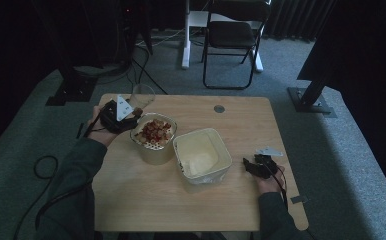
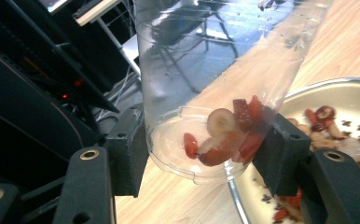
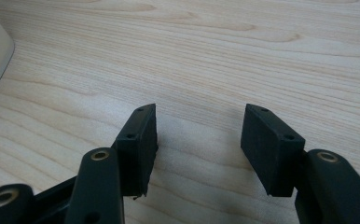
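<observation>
Left gripper view: left gripper [image 2: 201,154] clamps base of clear thin-walled plastic cup [image 2: 215,84], frame centre, few fruit pieces left, beside round metal bowl of mixed fruit [image 2: 346,93]. Cup likely light, crushable, slippery; grip low, gently. Right gripper [image 3: 199,149] spread, empty.

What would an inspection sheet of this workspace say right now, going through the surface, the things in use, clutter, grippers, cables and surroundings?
Surface: wooden table, with a round grommet.
Job's things: clear plastic cup holding a few dried fruit pieces; metal bowl full of mixed dried fruit; cream square tub, looks empty.
Clutter: nothing seen.
Grippers: left gripper clamps the cup beside the bowl; right gripper open above bare wood, right of the tub.
Cables: black cable on the floor, left.
Surroundings: folding chair, grey carpet, dark curtains.
</observation>
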`<state>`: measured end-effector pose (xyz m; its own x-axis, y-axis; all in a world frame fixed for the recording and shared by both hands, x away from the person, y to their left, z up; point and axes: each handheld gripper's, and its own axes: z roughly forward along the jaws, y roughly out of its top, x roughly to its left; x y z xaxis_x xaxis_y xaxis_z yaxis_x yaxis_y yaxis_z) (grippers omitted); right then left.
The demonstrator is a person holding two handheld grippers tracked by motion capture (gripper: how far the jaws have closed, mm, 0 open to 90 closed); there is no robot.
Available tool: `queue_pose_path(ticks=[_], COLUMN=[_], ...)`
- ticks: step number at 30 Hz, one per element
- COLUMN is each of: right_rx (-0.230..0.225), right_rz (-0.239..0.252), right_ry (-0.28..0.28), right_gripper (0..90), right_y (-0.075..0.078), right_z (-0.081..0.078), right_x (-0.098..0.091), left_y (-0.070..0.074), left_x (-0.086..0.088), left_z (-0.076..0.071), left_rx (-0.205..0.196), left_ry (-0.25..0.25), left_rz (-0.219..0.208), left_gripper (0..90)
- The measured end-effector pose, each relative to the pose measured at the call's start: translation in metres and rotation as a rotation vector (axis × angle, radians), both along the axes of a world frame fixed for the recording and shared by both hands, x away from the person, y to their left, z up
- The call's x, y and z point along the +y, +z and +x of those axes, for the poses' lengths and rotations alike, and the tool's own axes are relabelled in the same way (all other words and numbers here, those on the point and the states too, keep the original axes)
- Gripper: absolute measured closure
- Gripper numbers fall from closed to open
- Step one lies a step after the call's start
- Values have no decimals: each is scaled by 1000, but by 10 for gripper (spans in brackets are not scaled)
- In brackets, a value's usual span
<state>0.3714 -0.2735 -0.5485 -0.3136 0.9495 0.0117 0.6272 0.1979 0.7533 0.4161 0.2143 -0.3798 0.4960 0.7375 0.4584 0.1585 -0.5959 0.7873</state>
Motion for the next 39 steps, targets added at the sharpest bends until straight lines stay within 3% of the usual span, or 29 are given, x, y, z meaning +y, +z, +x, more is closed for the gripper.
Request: queue_pose_path(ticks=[14, 18, 23, 31, 35, 39], right_rx=[-1, -2, -2, -2, -2, -1], right_rz=[0, 0, 1, 1, 1, 1], right_ry=[0, 1, 0, 1, 1, 1], right_gripper=[450, 449, 449, 449, 448, 448], right_y=[0, 0, 0, 0, 0, 0], right_z=[0, 0, 0, 0, 0, 0], right_x=[0, 0, 0, 0, 0, 0], left_y=[5, 7, 12, 16, 16, 18], left_x=[-14, -20, -25, -41, -50, -56], left_z=[0, -3, -7, -10, -12, -14], left_rx=[75, 110, 132, 149, 157, 162], left_ry=[-69, -116, -175, -239, -266, -291], left_rz=[-163, -199, -275, -288, -268, -284], left_gripper=[418, 418, 418, 411, 408, 408])
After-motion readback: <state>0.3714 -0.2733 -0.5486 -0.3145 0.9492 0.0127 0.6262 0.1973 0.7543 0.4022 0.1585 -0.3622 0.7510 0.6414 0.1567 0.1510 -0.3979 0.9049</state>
